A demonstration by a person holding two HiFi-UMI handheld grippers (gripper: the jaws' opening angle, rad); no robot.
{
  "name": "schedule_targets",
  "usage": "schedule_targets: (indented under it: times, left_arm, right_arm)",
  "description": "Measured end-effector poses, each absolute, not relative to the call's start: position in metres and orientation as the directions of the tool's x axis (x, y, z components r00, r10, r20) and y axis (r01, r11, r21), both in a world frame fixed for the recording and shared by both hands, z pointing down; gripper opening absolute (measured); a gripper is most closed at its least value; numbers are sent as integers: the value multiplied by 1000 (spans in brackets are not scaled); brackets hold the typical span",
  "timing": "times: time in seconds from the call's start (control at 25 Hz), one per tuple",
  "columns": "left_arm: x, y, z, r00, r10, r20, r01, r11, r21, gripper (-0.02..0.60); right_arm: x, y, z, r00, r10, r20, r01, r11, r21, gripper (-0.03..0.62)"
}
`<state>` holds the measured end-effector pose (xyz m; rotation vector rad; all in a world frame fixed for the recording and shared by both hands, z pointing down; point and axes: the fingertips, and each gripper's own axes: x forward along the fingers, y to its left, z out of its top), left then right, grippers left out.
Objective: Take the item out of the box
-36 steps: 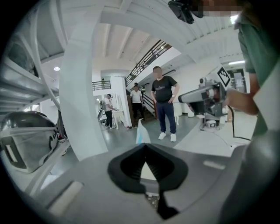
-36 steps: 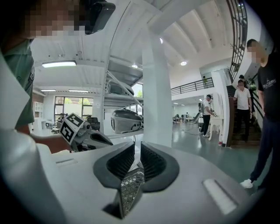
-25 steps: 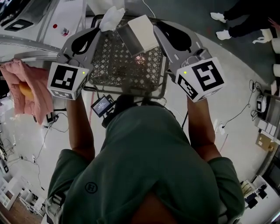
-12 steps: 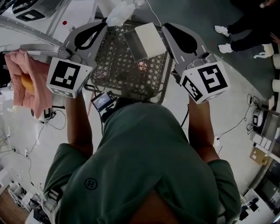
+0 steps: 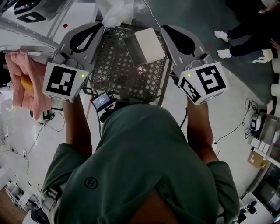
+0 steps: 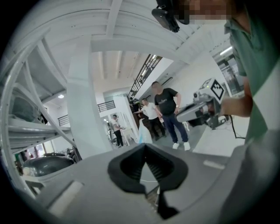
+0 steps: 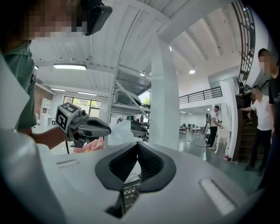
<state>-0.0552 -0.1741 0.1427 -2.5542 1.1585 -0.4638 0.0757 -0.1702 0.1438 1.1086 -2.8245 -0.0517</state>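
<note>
The person is holding both tongs out over a wire basket [image 5: 167, 76], one along each side of it. The left tongs [image 5: 103, 25] are pressed together. A crumpled white bag [image 5: 114, 13] is sitting right at their tips, and in the right gripper view it is bunching off their end, so they are most likely pinching it.

The right tongs [image 5: 162, 27] are also closed at the tips, just beside the far corner of a white box [image 5: 148, 41]. The box is lying on the basket's mesh between the two tongs. No view is showing whether the right tongs are gripping an edge of it.

The bag is probably the item or its wrapping, and it is already sitting beyond the box rather than inside it — so the step in hand appears to be drawing it clear.

- **Grip:** thin plastic is liable to slip or stretch, so the left tongs need a firm pinch on a gathered fold rather than a single layer.
- **Path:** the pull is best made smoothly upward and away from the right tongs, not jerked, or any contents may swing or drop back into the basket.
- **Box:** the right tongs should be steadying the box so it is not dragged along.
- **Snags:** a trailing corner of plastic could catch on the mesh beneath both tongs.

A pink cloth [image 5: 22, 78] is lying well outside the left tongs, out of the way.
</note>
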Motion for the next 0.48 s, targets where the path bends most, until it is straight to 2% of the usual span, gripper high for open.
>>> schedule_targets:
  times: [0.48]
  left_arm:
    - [-49, -189, 147, 636, -750, 182, -652, -649, -393, -2]
  right_arm:
    - [76, -182, 148, -724, -684, 87, -681, 730, 63, 8]
